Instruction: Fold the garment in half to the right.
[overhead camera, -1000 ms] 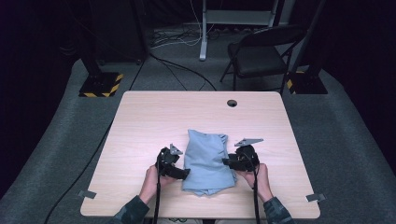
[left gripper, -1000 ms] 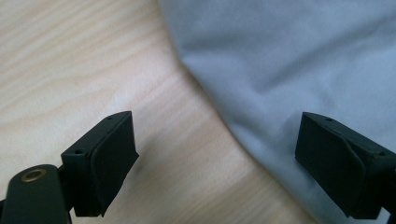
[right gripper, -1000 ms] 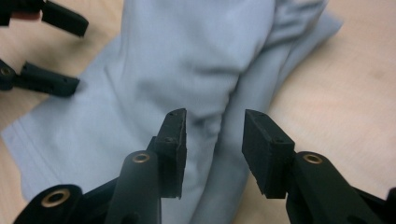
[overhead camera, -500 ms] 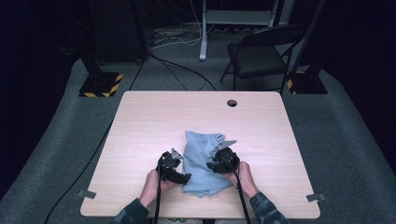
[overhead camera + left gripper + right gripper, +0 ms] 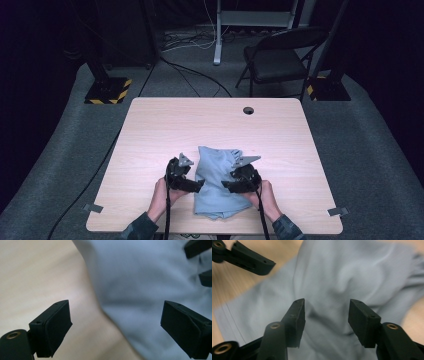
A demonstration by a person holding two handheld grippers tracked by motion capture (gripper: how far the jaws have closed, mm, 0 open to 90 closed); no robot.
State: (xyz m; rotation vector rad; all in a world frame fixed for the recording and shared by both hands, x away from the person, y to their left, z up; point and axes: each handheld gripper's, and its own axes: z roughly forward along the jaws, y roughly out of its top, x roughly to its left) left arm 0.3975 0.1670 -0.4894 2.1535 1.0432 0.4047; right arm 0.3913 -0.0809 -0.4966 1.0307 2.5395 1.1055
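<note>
high view: both tongs (image 5: 200, 186) (image 5: 226, 184) open over blue cloth (image 5: 216, 190).

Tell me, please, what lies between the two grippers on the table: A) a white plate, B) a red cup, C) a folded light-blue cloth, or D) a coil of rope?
C: a crumpled light-blue cloth lies on the wooden table, with the left gripper at one side of it and the right gripper at the other.

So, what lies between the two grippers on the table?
In the high view, the crumpled light blue cloth lies between the left gripper and the right gripper.
</note>
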